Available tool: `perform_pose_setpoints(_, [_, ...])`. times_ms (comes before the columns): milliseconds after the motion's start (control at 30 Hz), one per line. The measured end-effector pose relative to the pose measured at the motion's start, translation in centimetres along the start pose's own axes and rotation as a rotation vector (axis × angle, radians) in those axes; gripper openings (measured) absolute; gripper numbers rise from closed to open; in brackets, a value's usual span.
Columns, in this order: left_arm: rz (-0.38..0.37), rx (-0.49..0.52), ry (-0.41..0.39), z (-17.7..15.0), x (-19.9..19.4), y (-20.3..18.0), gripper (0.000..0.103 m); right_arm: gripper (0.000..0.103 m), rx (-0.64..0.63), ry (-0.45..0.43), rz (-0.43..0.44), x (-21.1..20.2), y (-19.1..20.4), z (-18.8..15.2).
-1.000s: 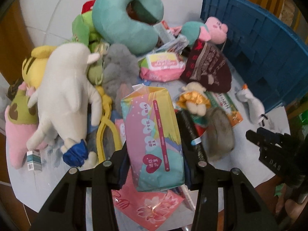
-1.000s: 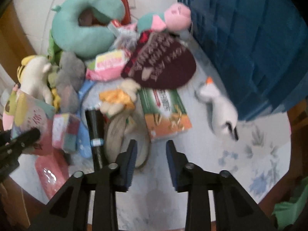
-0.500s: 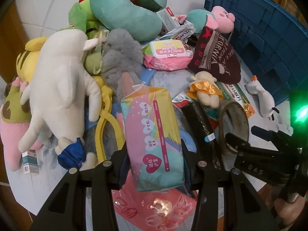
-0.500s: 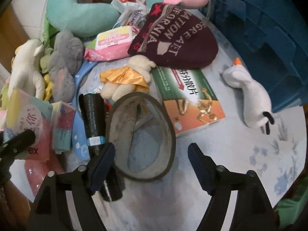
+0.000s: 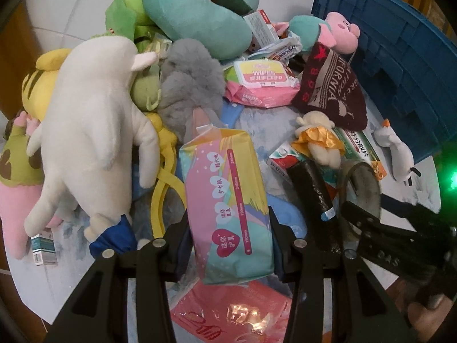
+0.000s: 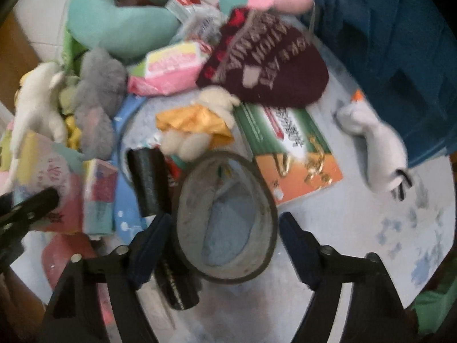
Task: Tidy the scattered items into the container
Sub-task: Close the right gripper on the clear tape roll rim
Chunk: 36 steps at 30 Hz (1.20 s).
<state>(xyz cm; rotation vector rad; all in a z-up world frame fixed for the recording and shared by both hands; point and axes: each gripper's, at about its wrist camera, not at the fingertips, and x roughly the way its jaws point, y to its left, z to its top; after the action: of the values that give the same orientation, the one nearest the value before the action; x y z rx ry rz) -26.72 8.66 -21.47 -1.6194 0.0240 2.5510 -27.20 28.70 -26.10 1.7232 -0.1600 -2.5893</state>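
Observation:
My left gripper (image 5: 228, 245) is shut on a pastel pink-and-teal soft pack (image 5: 228, 203) and holds it over the pile. My right gripper (image 6: 222, 243) is open, its fingers on either side of a grey tape roll (image 6: 225, 223) that lies on the table; the roll also shows in the left wrist view (image 5: 362, 188). A black roll (image 6: 148, 183) lies left of the tape roll. The blue crate (image 5: 400, 51) stands at the right, also in the right wrist view (image 6: 400, 57).
The table holds a teal neck pillow (image 5: 194, 14), a white plush (image 5: 94, 120), a grey plush (image 5: 188, 80), a wipes pack (image 5: 262, 83), a maroon beanie (image 6: 265, 68), a green-orange box (image 6: 291, 145), a small white plush (image 6: 374, 145) and a pink pig plush (image 5: 340, 31).
My right gripper opened wide and moved forward around the tape roll. My left gripper kept hold of the soft pack and shifted only slightly.

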Motion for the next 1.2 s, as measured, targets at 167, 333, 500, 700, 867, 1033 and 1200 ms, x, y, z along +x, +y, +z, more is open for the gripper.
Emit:
perform_pose_setpoints(167, [-0.004, 0.012, -0.003, -0.1, 0.2, -0.2, 0.044, 0.082, 0.007, 0.004, -0.008, 1.6, -0.2, 0.2])
perform_pose_setpoints(333, [-0.009, 0.018, -0.004, -0.3, 0.2, -0.4, 0.044, 0.083, 0.026, -0.009, -0.003, 2.0, -0.7, 0.0])
perform_pose_setpoints(500, [-0.019, 0.031, -0.009, -0.5, 0.2, -0.7, 0.044, 0.083, 0.050, -0.002, 0.010, 1.6, -1.7, -0.6])
perform_pose_setpoints(700, [-0.034, 0.048, -0.016, -0.6, 0.3, -1.5, 0.044, 0.084, 0.044, 0.031, -0.010, 1.5, -1.4, -1.6])
perform_pose_setpoints(867, [-0.010, 0.086, -0.033, -0.2, 0.9, -3.1, 0.044, 0.067, 0.049, 0.055, -0.047, 2.9, -2.5, -2.8])
perform_pose_setpoints(1033, [-0.015, 0.087, -0.032, 0.1, 1.0, -3.2, 0.044, 0.031, 0.081, 0.031, -0.037, 2.1, -3.7, -2.9])
perform_pose_setpoints(1200, [-0.012, 0.091, -0.029, 0.1, 1.0, -3.3, 0.044, 0.076, 0.074, -0.001, 0.007, 1.8, -3.8, -3.1])
